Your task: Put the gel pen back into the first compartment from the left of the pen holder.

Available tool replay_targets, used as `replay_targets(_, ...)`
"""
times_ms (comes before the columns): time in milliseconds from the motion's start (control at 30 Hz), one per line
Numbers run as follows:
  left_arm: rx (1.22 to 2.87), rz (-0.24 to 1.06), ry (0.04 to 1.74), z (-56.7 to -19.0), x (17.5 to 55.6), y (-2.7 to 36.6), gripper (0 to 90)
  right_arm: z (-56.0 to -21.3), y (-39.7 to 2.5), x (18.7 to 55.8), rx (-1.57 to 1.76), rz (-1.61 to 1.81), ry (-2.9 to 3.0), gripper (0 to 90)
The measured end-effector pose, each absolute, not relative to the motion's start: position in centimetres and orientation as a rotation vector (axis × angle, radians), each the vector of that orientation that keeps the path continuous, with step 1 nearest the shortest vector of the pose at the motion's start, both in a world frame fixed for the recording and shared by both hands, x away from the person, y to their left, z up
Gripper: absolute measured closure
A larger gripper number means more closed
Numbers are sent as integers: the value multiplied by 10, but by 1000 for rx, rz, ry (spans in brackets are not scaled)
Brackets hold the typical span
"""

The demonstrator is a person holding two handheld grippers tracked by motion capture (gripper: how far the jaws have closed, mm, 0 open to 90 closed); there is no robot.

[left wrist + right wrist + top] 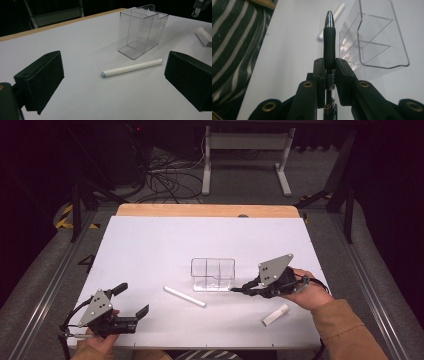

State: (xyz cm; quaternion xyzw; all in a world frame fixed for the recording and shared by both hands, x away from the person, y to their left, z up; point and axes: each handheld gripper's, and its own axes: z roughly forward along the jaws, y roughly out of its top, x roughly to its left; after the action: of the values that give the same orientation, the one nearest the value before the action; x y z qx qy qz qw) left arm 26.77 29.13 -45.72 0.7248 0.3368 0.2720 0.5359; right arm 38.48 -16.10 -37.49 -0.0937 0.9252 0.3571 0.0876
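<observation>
A clear plastic organizer (213, 274) with dividers stands upright mid-table, also seen as the organizer (141, 30) and the organizer (374, 40). My right gripper (248, 287) is just right of it, shut on a black pen (329, 45) whose silver tip points at the organizer's near side. A long white stick (184, 296) lies flat in front of the organizer; this white stick (131, 67) lies between and beyond my jaws in the left gripper view. My left gripper (131, 301) is open near the table's front left corner, holding nothing.
A short white cylinder (275, 314) lies on the white table (150, 250) near the front right, below the right hand; the same cylinder (204, 36) sits right of the organizer. Cables and a desk frame (245, 150) stand on the floor beyond the table.
</observation>
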Motion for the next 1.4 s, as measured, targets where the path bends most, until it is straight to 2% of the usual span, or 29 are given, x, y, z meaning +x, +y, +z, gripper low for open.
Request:
replay_targets(800,1723,641,800,-457,268,291,31,-336,-146,370,108,1478,2528,795)
replay_targets(1400,1727,641,794,-457,268,292,32,-334,-129,376,451,1713,2334,794)
